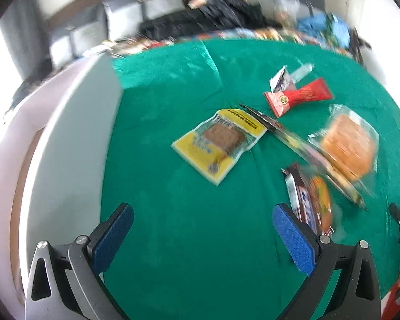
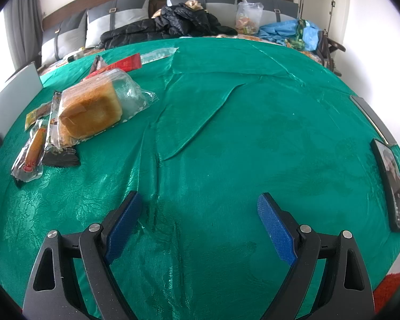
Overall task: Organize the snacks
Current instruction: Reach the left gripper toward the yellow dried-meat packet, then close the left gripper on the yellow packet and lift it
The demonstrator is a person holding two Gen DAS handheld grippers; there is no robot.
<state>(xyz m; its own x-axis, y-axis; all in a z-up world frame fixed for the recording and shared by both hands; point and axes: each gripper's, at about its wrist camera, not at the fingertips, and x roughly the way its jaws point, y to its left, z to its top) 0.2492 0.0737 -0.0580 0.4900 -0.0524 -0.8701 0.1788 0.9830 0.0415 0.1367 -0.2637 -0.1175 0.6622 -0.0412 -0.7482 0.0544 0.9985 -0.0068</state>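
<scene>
Snacks lie on a green cloth (image 1: 178, 213). In the left wrist view a yellow packet with a brown square (image 1: 220, 144) lies in the middle, with a red wrapper (image 1: 297, 97), a long dark stick pack (image 1: 301, 146), a wrapped bread (image 1: 346, 146) and a sausage pack (image 1: 317, 202) to its right. My left gripper (image 1: 202, 216) is open and empty, near side of the yellow packet. My right gripper (image 2: 200, 208) is open and empty over bare cloth; the bread (image 2: 90, 110) and sausage pack (image 2: 33, 150) lie at its far left.
A white box (image 1: 66, 144) stands at the left of the cloth. A dark phone (image 2: 393, 181) lies at the right edge, with a second flat device (image 2: 370, 114) beyond it. Pillows, a black jacket (image 2: 173, 24) and bags lie behind the cloth.
</scene>
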